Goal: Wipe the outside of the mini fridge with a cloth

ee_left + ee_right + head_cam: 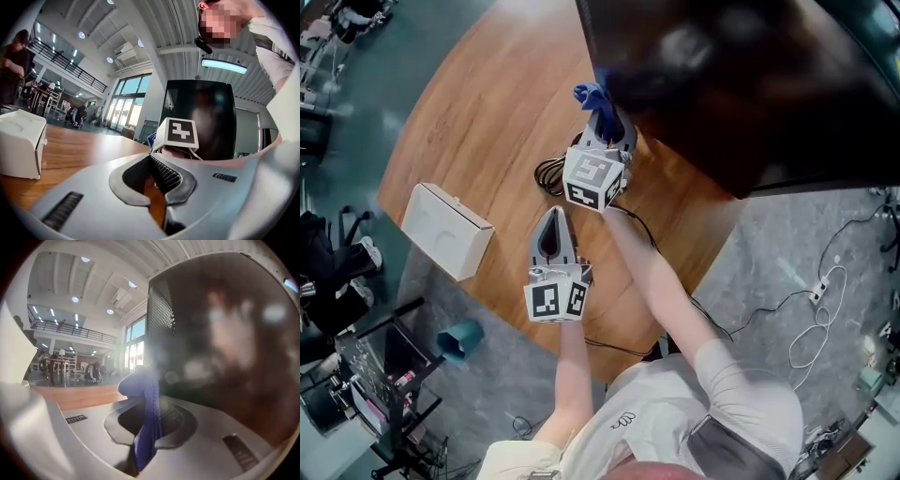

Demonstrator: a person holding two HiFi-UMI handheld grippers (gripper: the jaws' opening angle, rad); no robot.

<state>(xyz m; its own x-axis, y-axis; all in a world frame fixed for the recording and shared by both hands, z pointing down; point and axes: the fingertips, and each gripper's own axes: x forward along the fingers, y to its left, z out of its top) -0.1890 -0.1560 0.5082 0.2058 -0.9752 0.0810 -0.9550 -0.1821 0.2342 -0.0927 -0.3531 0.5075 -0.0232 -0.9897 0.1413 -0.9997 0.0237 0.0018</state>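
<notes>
Wooden counter [478,122], rounded edge, grey floor around it. The mini fridge [741,75] stands on the counter's far right part. It is a dark, glossy box with a mesh panel on the side seen in the right gripper view.

Right tool [604,120]: reaches forward to the fridge's near corner, marker cube toward the person. Its jaws are clenched on a blue cloth [592,96]. In the right gripper view the cloth [146,423] runs up between the jaws and bunches above the tips, hard by the fridge wall [225,352]. That view is blurred, so I cannot tell whether cloth and wall actually touch.

Left tool [551,217]: sits behind the right one, nearer the person and over bare wood, pointing toward the fridge. The left gripper view shows its jaws [151,157] brought together at the tips, with nothing between them and only the counter's wood showing through the hollow behind. It looks past the right tool's marker cube to the fridge [199,117], with a sliver of blue cloth beside the cube.

Other things:
- A white box [445,230] lies on the counter's left edge, well apart from both tools.
- A black cable [547,174] is coiled on the wood just left of the right tool.
- A teal cup [459,339] lies on the floor.
- A white cord [816,323] trails over the floor to the right.
</notes>
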